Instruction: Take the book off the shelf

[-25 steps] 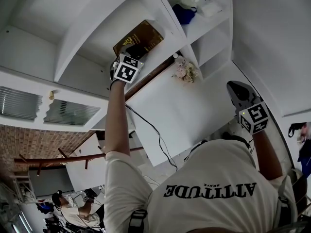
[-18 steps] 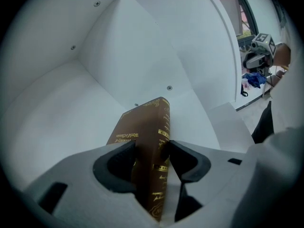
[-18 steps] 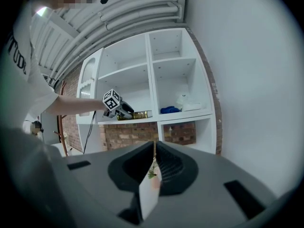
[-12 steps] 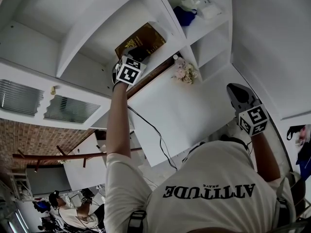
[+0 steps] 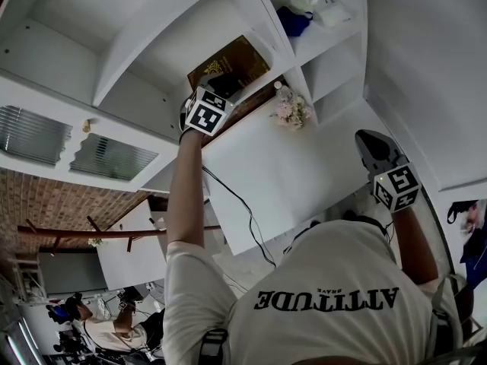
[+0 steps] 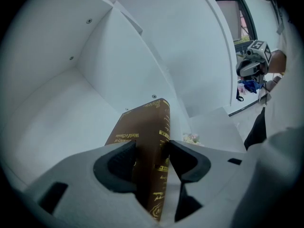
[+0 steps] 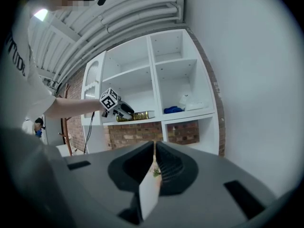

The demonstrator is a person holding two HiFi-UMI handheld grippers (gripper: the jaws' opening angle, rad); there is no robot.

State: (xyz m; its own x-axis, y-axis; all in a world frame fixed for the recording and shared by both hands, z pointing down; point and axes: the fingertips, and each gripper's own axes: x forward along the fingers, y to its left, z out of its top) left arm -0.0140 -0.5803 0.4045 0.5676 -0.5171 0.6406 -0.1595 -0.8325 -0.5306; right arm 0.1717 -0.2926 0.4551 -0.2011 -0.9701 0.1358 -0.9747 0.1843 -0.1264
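Note:
A brown book with gold lettering lies flat in a compartment of the white shelf, high above me. My left gripper reaches up to it at arm's length. In the left gripper view the book sits spine-on between the jaws of the left gripper, and both pads press on its covers. My right gripper hangs lower at the right, away from the shelf, with its jaws together on nothing. The right gripper view shows the right gripper facing the shelf and the book from a distance.
The neighbouring compartment to the right holds a blue cloth and a white bundle. A small bunch of flowers stands on the white surface below the shelf. A black cable hangs there. Another person sits far off.
The left gripper and the book have shifted slightly right in the head view, as has the shelf. The grip looks the same. The right gripper has hardly moved.

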